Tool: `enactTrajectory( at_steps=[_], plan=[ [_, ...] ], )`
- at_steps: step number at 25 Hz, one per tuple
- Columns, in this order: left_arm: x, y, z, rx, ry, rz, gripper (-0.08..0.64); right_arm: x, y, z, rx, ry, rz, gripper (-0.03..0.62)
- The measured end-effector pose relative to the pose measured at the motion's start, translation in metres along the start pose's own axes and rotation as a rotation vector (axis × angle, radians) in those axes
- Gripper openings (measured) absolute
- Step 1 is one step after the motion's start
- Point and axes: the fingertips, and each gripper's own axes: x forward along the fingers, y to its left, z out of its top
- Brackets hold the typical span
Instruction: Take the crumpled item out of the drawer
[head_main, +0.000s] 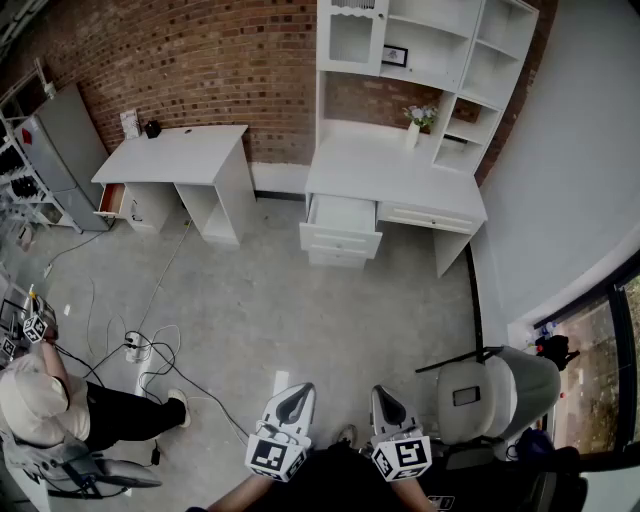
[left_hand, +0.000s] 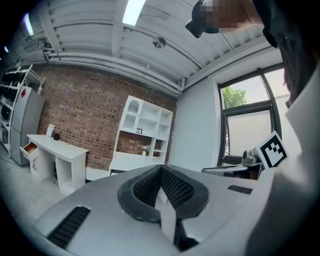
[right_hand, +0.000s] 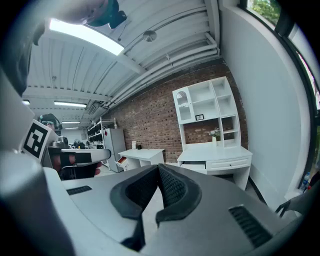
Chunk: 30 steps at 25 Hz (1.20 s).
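We hold both grippers low at 6 o'clock. The left gripper (head_main: 292, 395) has its fingers (left_hand: 175, 189) closed tip to tip, nothing between them. The right gripper (head_main: 386, 398) is the same: fingers (right_hand: 172, 187) together, empty. At 12 o'clock, well apart from us across the floor (head_main: 300, 300), a desk (head_main: 385, 170) stands against the brick wall (head_main: 200, 60), and its drawer (head_main: 340, 215) is pulled open. From here we cannot tell whether the crumpled item lies inside. A second desk (head_main: 180, 155) stands at 11 o'clock, a seated person (head_main: 40, 400) at 8 o'clock, and a chair (head_main: 495, 395) at 4 o'clock.
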Motion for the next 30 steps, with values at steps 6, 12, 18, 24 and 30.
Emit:
enactTrajectory(
  at_steps=[6,12,18,24,30],
  plan=[
    [0.001,-0.001,-0.004,-0.003,0.002,0.001,0.020,0.001,0.003,-0.005,-0.009,0.012,0.017,0.012],
    [-0.009,0.012,-0.001,-0.004,-0.001,0.008,0.020,0.008,0.014,-0.003,-0.011,0.008,0.018,0.012],
    [-0.019,0.035,0.002,-0.015,-0.007,0.022,0.021,0.022,0.032,0.001,0.005,-0.012,0.014,0.012],
    [-0.031,0.063,0.001,-0.024,-0.006,0.004,0.020,0.041,0.058,-0.001,-0.009,-0.013,0.000,0.012],
    [-0.024,0.095,-0.003,-0.028,0.016,-0.018,0.020,0.069,0.070,0.000,-0.010,-0.021,-0.025,0.013]
  ],
)
